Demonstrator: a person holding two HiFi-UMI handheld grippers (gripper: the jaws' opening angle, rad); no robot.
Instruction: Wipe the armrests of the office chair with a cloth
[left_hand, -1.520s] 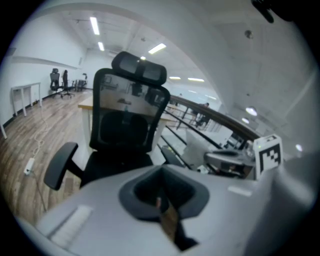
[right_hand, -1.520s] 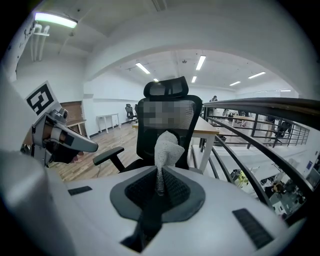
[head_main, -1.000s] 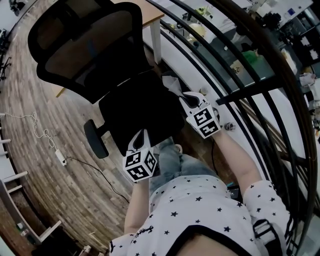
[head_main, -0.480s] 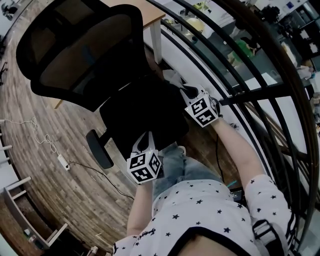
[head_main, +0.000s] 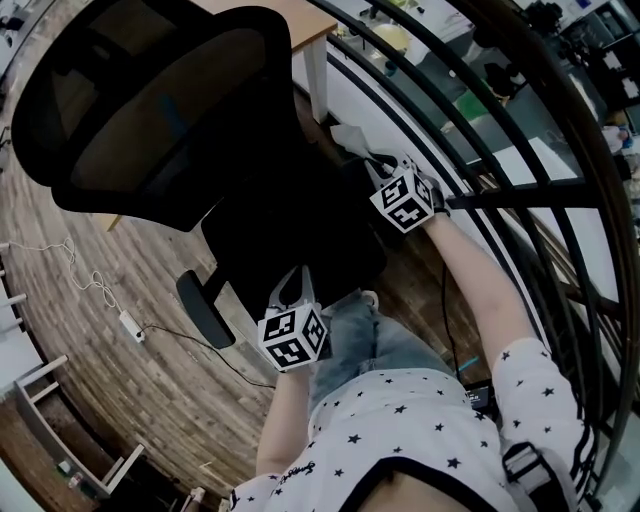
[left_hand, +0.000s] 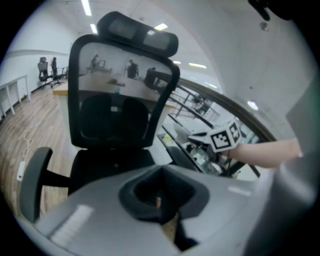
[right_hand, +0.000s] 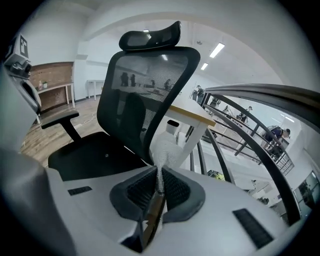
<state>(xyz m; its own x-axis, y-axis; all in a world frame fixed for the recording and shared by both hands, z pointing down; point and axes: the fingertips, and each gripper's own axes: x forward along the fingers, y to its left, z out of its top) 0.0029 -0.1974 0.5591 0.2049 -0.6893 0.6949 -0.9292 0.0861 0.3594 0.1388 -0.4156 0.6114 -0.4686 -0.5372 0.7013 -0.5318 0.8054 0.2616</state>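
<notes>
Far left, wooden floor (head_main: 120, 390): a white power strip (head_main: 127, 322) with its cable trailing. Office chair (head_main: 290, 230): black, mesh back with headrest, dark padded seat, facing the person. One armrest (head_main: 205, 308) shows at the seat's left side, a black oblong pad on a stalk, nothing touching it. Left gripper (head_main: 288, 288) sits at the near edge of the seat, just right of that armrest and apart from it, pointing toward the chair back. In the left gripper view its jaws are pressed together with nothing between them. The person's left forearm runs straight back to the star-print shirt (head_main: 400, 430). Right gripper (head_main: 378, 172) is at the seat's right side, arm stretched well forward, marker cube tilted. Its jaws are clamped on the cloth (right_hand: 165, 150), white and knobbly, which sticks up in a bunch from the pads. From the head view the cloth (head_main: 350, 138) lies beside the right edge of the chair back. Cannot tell whether it touches an armrest on that side. Right of the chair, close by: a wooden desk (head_main: 300, 20) on a white leg, then a dark curved railing (head_main: 520, 190) crowding the right arm.
</notes>
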